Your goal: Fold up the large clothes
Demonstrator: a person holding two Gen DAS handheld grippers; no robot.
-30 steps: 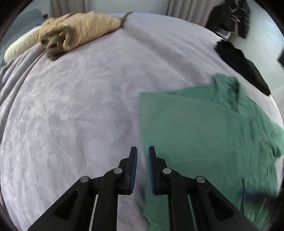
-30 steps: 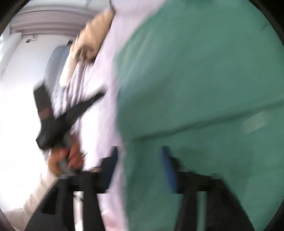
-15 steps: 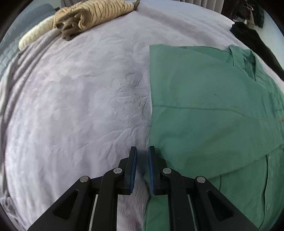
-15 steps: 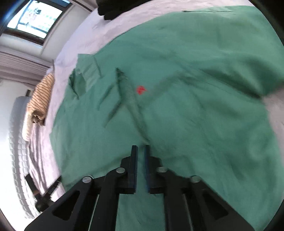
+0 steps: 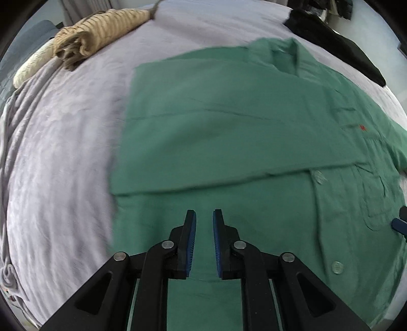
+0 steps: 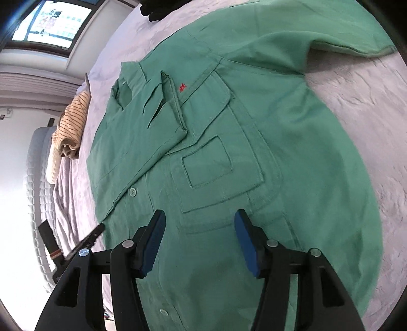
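1 side of the green shirt point(image 6: 254, 157) folded in — I've got left claw point(image 5: 204, 239) narrowly parted, empty; right claw point(image 6: 199, 242) released wide. Next: grab the unfolded sleeve point(image 6: 338, 38) (far right).

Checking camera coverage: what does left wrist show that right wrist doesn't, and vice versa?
Only the left wrist view: the left gripper close up, jaws narrowly apart with nothing between them, and the long black garment along the bed's far edge.
Only the right wrist view: the right gripper, jaws wide open, the window, the shirt's unfolded sleeve and chest pocket.
Both: the green shirt with one side folded over, its red logo, the striped beige clothes and the lavender bedspread.
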